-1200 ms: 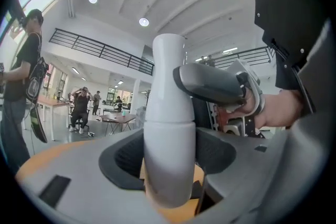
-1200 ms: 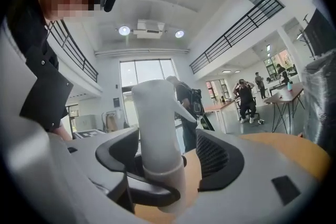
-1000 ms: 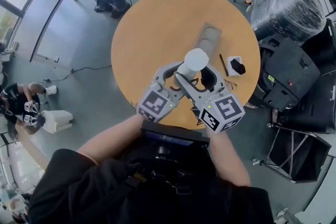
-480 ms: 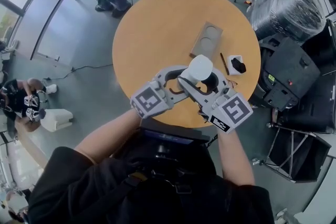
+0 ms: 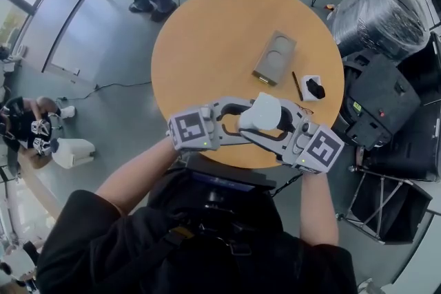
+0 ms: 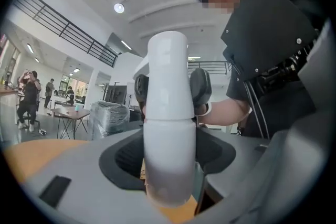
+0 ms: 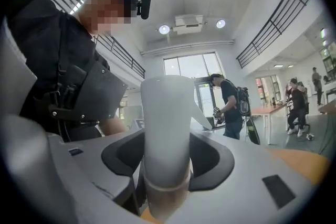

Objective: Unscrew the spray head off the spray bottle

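Head view: the grippers have swung apart about the bottle (image 5: pixel 265 113), now lower right on the worktop (image 5: pixel 207 38); left gripper (image 5: pixel 246 118) jaws clamp its body, while right gripper (image 5: pixel 270 124) jaws, just closed then slightly eased, hold the head (image 7: pixel 165 113), probably mid-twist.

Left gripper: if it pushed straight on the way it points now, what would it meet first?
The white spray bottle, clamped between the left gripper's jaws; there looks to be no free travel ahead.

spray bottle (image 5: pixel 264 111), lower body hidden beneath its top; small black object (image 5: pixel 313 87), unidentifiable
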The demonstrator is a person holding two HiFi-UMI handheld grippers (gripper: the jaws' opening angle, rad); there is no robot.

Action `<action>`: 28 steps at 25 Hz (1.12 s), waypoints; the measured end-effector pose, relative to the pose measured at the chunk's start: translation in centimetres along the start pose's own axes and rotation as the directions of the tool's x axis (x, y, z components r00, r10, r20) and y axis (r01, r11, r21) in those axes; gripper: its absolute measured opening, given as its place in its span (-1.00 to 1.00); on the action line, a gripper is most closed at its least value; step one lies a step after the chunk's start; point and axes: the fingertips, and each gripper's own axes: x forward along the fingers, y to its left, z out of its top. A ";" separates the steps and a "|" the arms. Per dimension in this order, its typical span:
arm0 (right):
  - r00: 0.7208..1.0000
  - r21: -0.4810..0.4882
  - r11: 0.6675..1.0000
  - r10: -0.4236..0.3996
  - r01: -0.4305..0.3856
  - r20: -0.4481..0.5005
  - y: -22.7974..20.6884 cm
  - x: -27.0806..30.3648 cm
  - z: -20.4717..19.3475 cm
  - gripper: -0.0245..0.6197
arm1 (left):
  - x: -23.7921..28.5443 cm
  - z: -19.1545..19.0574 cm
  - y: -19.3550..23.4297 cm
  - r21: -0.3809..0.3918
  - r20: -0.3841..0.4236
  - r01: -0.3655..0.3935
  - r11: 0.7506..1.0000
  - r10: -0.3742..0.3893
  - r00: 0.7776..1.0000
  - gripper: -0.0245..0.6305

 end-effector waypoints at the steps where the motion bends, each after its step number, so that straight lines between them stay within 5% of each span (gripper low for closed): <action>1: 1.000 -0.011 1.000 -0.019 0.019 -0.005 -0.1 0.2 -0.2 -0.05 | 0.0 0.0 0.2 -0.007 0.003 -0.022 1.000 0.022 1.000 0.02; 7: 0.978 0.023 0.978 -0.207 0.206 0.026 -2.0 -0.2 -0.4 0.17 | 0.1 -0.1 2.4 0.025 -0.001 -0.194 0.981 0.194 0.981 0.02; 13: 0.845 0.034 0.849 -0.528 0.528 0.079 -4.7 -0.6 0.1 0.17 | -1.0 -0.5 5.2 0.001 -0.007 -0.363 0.932 0.363 0.932 0.02; 18: 0.757 0.055 0.758 -0.652 0.650 0.044 -5.8 0.1 -0.2 0.13 | -1.3 0.1 6.6 0.032 -0.010 -0.497 0.867 0.497 0.867 0.02; 21: 0.727 0.049 0.728 -0.685 0.683 0.049 -6.5 -0.1 0.0 -0.01 | -0.9 0.3 6.5 0.041 -0.008 -0.513 0.857 0.514 0.858 0.02; 24: 0.739 0.019 0.741 -0.671 0.671 0.060 -6.2 -0.1 0.4 -0.15 | -1.0 0.4 6.2 0.038 -0.005 -0.498 0.866 0.498 0.867 0.02; 28: 0.832 -0.003 0.835 -0.549 0.551 0.085 -4.4 0.4 1.3 -0.16 | -1.4 0.8 4.8 0.037 -0.004 -0.412 0.910 0.413 0.911 0.02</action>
